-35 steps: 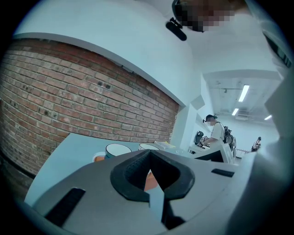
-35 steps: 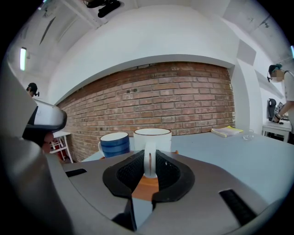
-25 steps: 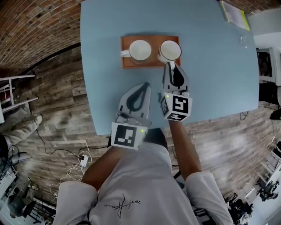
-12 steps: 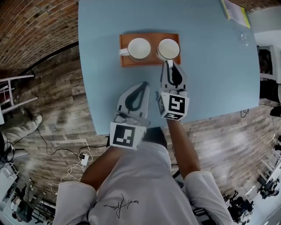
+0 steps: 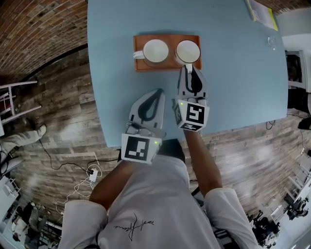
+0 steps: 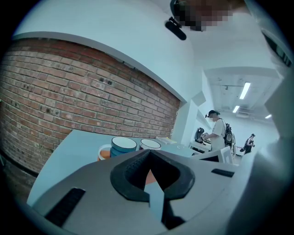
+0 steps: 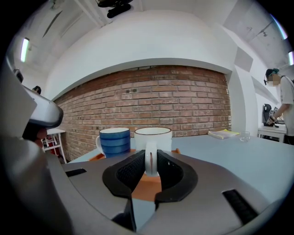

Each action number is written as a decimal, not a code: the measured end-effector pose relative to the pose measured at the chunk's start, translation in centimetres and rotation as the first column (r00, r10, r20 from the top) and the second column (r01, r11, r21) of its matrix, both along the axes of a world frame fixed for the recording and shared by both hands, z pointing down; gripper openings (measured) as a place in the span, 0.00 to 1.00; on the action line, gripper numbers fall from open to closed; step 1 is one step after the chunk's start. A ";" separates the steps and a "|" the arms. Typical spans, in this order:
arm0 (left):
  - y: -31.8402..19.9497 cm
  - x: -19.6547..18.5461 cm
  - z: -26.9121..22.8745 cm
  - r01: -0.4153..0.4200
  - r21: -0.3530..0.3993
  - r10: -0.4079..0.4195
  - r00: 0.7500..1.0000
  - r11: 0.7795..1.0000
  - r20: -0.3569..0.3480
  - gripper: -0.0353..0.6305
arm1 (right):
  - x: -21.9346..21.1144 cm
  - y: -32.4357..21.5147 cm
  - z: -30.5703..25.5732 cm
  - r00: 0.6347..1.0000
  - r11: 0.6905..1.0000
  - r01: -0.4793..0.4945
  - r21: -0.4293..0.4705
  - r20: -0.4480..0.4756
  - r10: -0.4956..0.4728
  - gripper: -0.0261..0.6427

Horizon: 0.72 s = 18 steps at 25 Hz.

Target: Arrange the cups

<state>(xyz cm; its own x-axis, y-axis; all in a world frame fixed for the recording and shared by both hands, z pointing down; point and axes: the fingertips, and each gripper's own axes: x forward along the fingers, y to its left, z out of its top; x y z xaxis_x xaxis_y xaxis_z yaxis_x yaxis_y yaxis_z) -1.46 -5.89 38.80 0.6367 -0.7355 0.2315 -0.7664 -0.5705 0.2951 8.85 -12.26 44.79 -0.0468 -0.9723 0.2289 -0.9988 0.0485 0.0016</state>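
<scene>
Right gripper [image 5: 188, 69] clamped on the handle of the white cup [image 5: 187, 52], which sits on the tray [image 5: 170, 64] at gripper's 12 o'clock. Blue cup [image 5: 155, 51] at its 9. Left gripper [image 5: 157, 92] closed, empty. Lift straight, level; don't clip the blue cup.

No readable writing in any view.
The black handwritten scrawl [image 5: 132, 224] on the person's white T-shirt [image 5: 146, 194] will not resolve into letters. The black-and-white square markers [image 5: 137, 148] on the white cubes [image 5: 193, 116] are patterns (not characters). Print on the yellow booklet [image 5: 261, 13] at the light-blue table's [image 5: 233, 73] corner is too small.
</scene>
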 end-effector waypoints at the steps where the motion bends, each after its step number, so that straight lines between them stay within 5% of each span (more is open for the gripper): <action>1: 0.0 0.0 0.0 -0.001 0.000 0.001 1.000 1.000 0.000 0.06 | -0.1 0.1 0.0 1.000 1.000 0.004 -0.003 0.005 -0.004 0.14; 18: 0.5 0.6 -0.8 -0.013 0.002 0.014 0.999 1.000 -0.032 0.06 | 0.2 2.6 -0.9 1.000 0.999 0.024 -0.027 0.021 -0.023 0.14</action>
